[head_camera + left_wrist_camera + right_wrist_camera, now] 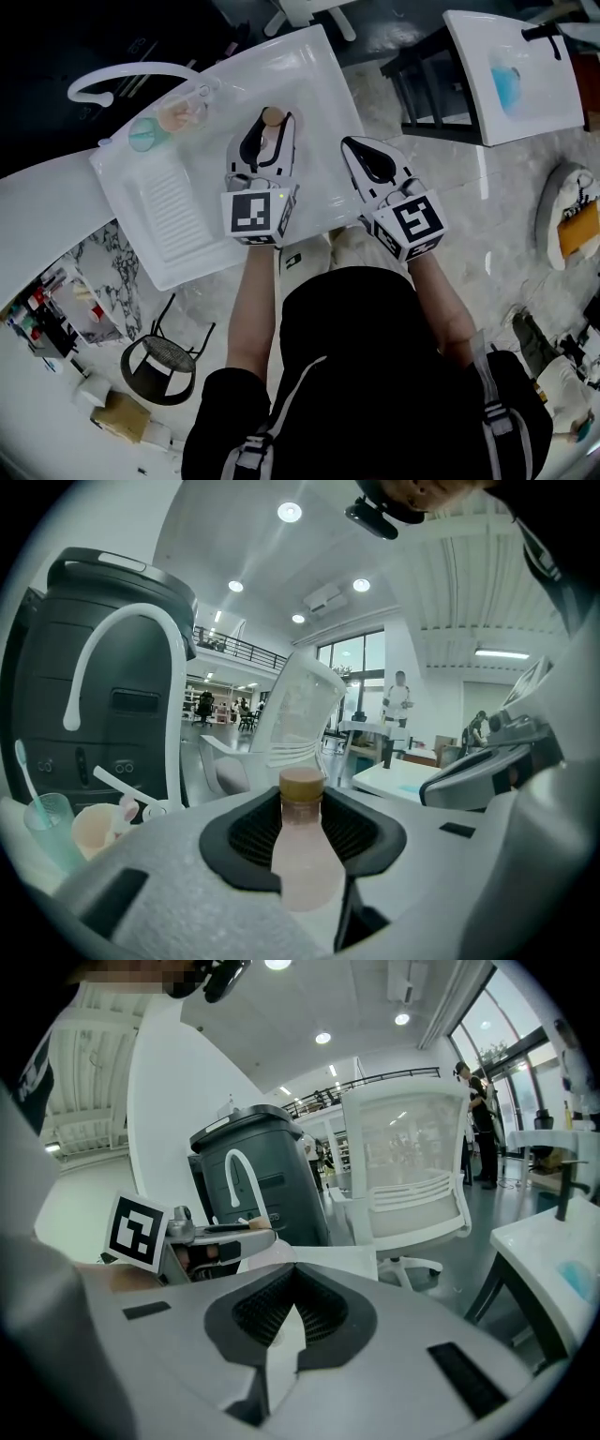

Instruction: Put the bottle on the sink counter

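Observation:
A pale pink bottle (273, 118) with a tan cap stands upright between the jaws of my left gripper (271, 128), which is shut on it. In the left gripper view the bottle (305, 850) fills the gap between the black pads (361, 832). It is over the white sink counter (309, 84), right of the ribbed drainboard (173, 211); whether its base touches the counter is hidden. My right gripper (362, 150) hovers beside the left one at the counter's right edge, shut and empty (292, 1286).
A white curved faucet (122, 75) arches over the counter's far left, with a teal cup (145, 137) and a peach cup (180, 114) under it. A second white table (516, 75) stands at the right, a black stool (164, 361) at the lower left.

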Action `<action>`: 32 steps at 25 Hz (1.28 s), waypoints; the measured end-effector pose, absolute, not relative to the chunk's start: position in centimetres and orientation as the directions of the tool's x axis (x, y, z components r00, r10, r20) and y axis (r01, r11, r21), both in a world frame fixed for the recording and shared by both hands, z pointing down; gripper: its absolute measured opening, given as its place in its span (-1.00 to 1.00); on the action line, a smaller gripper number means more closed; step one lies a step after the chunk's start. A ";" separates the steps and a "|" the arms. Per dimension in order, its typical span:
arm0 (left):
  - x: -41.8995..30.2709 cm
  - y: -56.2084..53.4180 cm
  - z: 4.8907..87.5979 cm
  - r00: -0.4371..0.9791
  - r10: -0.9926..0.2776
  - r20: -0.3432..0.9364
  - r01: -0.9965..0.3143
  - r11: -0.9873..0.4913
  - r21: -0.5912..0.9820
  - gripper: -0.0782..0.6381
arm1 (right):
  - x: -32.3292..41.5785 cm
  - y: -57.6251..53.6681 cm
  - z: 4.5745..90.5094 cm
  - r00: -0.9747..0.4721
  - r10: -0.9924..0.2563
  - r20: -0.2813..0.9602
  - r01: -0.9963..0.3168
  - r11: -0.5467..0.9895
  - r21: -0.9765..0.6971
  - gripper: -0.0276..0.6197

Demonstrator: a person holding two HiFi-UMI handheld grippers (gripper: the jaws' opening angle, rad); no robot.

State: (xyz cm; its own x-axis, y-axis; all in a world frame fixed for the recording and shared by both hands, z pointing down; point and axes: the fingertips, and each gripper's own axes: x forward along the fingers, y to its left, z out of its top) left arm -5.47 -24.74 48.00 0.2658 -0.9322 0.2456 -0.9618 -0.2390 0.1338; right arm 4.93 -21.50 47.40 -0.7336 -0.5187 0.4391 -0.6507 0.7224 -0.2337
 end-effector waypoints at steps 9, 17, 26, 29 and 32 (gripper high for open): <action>-6.6 -28.9 50.5 0.283 -0.926 0.249 -0.958 -0.258 0.129 -0.39 | 5.0 -23.3 48.4 -0.687 -0.565 0.457 -0.709 0.660 -0.249 -0.90; -7.5 -32.3 53.5 0.297 -0.921 0.252 -0.954 -0.277 0.113 -0.39 | 3.6 -23.9 49.3 -0.675 -0.566 0.473 -0.721 0.643 -0.259 -0.90; -7.3 -34.1 57.0 0.291 -0.921 0.257 -0.956 -0.270 0.117 -0.39 | 3.6 -23.1 51.0 -0.658 -0.561 0.502 -0.737 0.617 -0.275 -0.90; -7.2 -34.5 57.8 0.288 -0.921 0.263 -0.957 -0.267 0.113 -0.39 | 3.8 -23.0 51.2 -0.652 -0.565 0.505 -0.742 0.610 -0.276 -0.90; -7.1 -34.9 58.4 0.289 -0.919 0.267 -0.957 -0.273 0.096 -0.39 | 4.0 -23.1 51.3 -0.647 -0.568 0.509 -0.748 0.602 -0.279 -0.90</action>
State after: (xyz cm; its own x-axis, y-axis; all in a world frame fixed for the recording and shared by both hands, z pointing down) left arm -7.13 -34.85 58.38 0.2890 -0.9192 0.2674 -0.9572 -0.2729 0.0963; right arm 3.97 -23.07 51.30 -0.6471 -0.5679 0.5087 -0.7480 0.6022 -0.2791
